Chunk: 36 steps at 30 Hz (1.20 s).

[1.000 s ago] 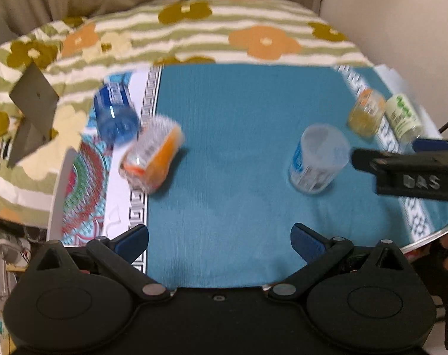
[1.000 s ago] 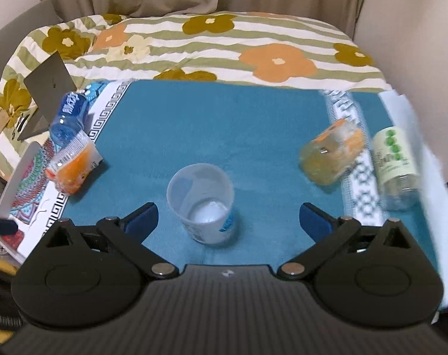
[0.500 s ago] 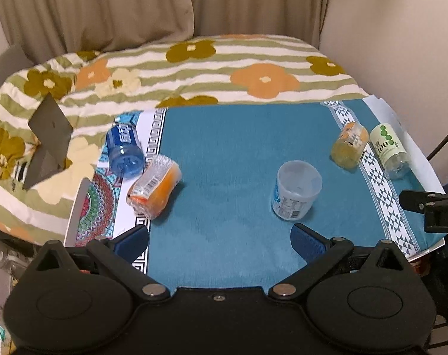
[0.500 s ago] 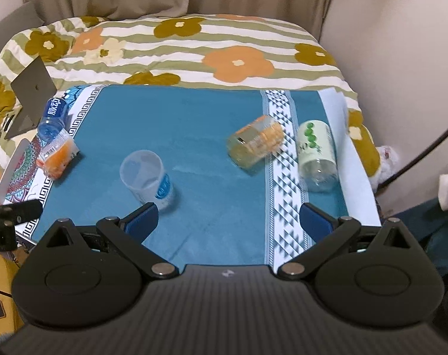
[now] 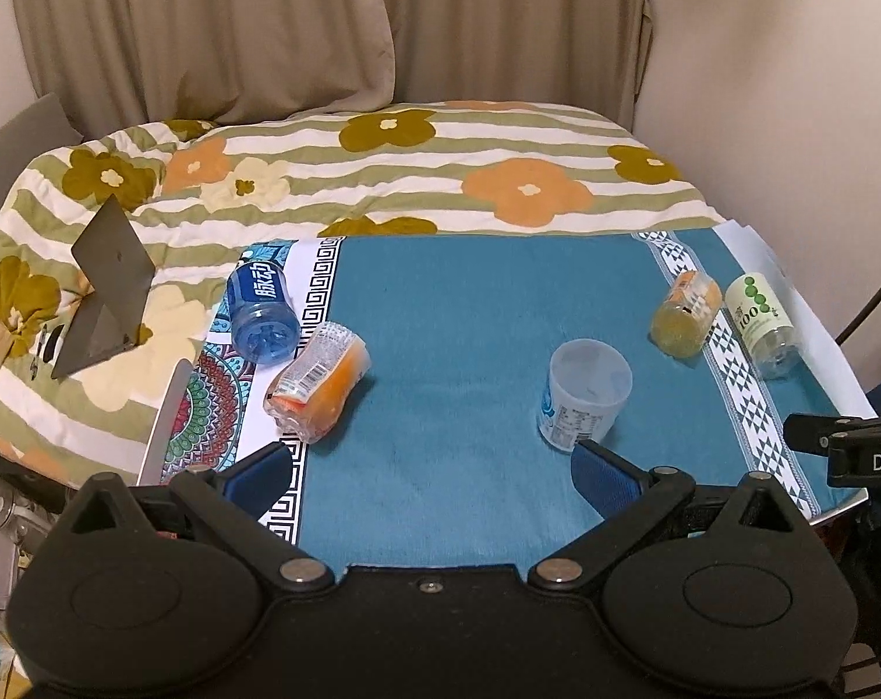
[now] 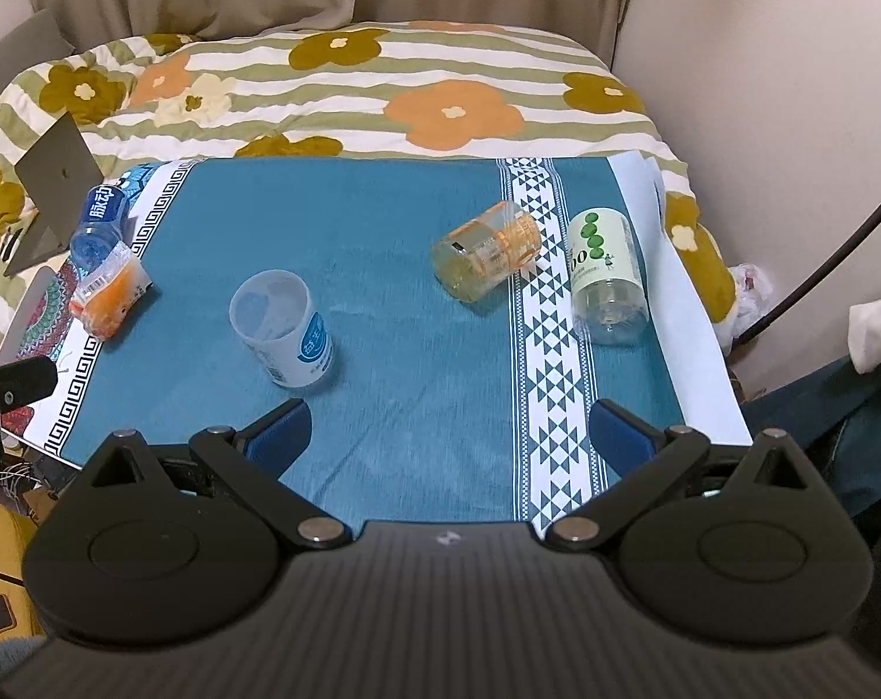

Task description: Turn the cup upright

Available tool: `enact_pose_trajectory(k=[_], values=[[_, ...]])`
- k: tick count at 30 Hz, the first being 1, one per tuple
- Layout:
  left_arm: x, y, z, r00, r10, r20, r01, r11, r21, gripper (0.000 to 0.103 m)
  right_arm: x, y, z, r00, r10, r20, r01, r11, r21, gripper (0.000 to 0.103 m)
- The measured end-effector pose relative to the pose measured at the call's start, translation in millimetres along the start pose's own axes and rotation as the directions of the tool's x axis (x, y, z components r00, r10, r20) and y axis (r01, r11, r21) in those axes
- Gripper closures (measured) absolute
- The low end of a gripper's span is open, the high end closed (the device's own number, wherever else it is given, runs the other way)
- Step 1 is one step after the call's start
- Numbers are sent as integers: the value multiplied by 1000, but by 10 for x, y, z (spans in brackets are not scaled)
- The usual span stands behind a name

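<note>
The translucent plastic cup with a blue label (image 6: 283, 333) stands upright; the white green-dotted bottle (image 6: 604, 274) reads "100". The left gripper (image 5: 431, 475) and right gripper (image 6: 449, 428) gape wide, empty.

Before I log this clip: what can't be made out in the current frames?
- Cup: whether its base sits flat; left view, the left gripper's finger covers the base edge, and fisheye slant confuses both views.
- Right gripper: left view shows only a black bar cut by the frame edge.
- Blue bottle: its cap end is not readable in either view.
- Green-label bottle: print too small to read fully.
</note>
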State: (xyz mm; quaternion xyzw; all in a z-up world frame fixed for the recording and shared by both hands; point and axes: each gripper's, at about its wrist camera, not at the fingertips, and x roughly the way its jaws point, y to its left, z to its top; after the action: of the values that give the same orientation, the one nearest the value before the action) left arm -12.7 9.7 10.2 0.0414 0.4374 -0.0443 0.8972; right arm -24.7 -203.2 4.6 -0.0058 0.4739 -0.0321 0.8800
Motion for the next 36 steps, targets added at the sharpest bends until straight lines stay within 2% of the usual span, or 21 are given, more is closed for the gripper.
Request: enact_pose_trajectory(k=[26,36], values=[[59,-56,63,1000,-20,15,19,998,62,0,13,-35,34,1000,-3,-7,4,999,33,0],[70,-35,80,1000,-22,21,21,998,56,0,27,-16,28,1000,-11,-10,11,999,37,0]])
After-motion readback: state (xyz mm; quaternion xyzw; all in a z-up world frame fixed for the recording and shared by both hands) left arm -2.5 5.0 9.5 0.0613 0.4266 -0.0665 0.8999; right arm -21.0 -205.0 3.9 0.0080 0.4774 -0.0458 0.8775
